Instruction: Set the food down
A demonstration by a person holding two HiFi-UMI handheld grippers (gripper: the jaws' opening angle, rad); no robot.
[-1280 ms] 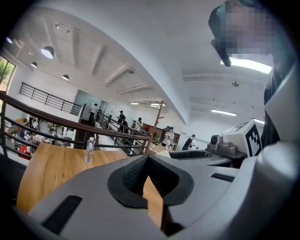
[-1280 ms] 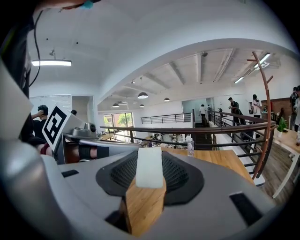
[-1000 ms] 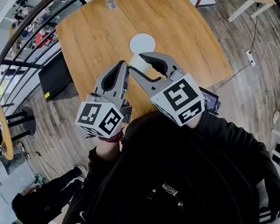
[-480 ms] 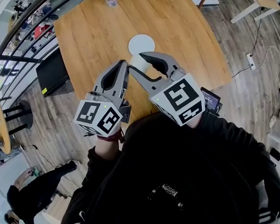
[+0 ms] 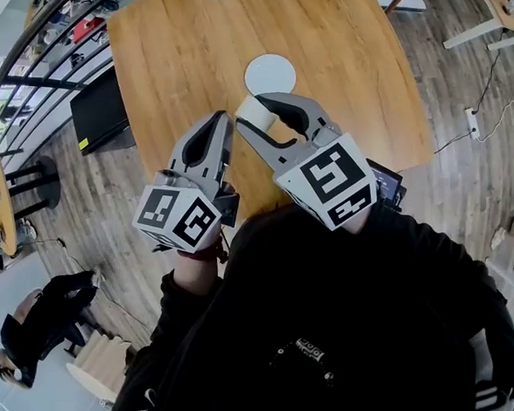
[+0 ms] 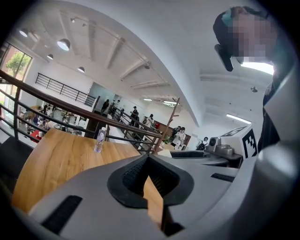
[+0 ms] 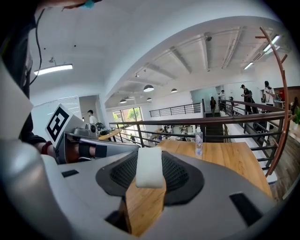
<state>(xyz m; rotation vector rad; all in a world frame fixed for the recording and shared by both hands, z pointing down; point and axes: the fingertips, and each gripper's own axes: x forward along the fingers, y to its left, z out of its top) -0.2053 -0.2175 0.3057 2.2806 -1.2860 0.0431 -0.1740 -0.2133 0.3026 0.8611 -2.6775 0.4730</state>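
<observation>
The wooden tabletop (image 5: 197,55) fills the upper part of the head view, with its near edge just ahead of me. Over the last second it has slid a little under my hands, so I judge that I am leaning in over it rather than standing still.

My right gripper (image 5: 253,112) reaches out over the near half of the tabletop. It is pinching the food between its pads, and the grip looks the same as a second ago. My left gripper (image 5: 221,119) rides just beside it, toward the left edge. Its tips are pressed together with nothing between them, and only a sliver of wood shows through lower down. The two have kept their stand relative to each other.

The round white plate (image 5: 270,74) lies near the middle of the tabletop, bare, just beyond the right gripper's tips. It now sits slightly further right than before in the head view. The water bottle (image 7: 198,139) stands upright by the far edge, well apart from all this, and has nearly slipped out of the top of the head view.

The food (image 5: 259,114) is a small white block, clamped flat across the right pads and touching no surface. It hangs at the plate's near rim. The setting down is not yet done, so I expect to bring it on over the plate, lower it and only then let go.
</observation>
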